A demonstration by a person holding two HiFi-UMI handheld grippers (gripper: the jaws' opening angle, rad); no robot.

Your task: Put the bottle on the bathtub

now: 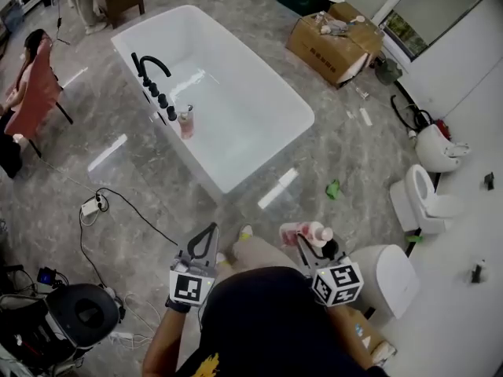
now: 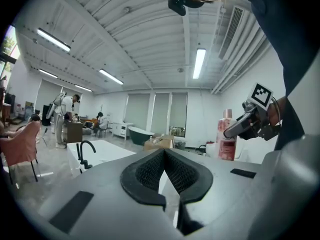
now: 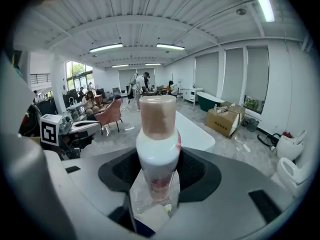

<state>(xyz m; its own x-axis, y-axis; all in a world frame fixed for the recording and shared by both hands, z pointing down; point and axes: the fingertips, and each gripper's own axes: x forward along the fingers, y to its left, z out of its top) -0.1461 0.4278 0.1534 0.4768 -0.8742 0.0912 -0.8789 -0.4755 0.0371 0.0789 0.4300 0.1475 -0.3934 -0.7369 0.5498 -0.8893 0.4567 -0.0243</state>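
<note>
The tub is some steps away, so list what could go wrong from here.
1. The right gripper clamps the pink bottle with its capped end reaching well past the jaws; it could tilt or slip.
2. The bathtub rim is narrow and already carries another bottle beside the black faucet; setting down close by might knock it in.
3. A black cable crosses the floor before the tub: a trip hazard.

Glossy grey marble floor. Open cardboard box, white toilets by the right wall, pink chair at left. 2 lit strip lights on ribbed white ceiling; tall shaded windows.
</note>
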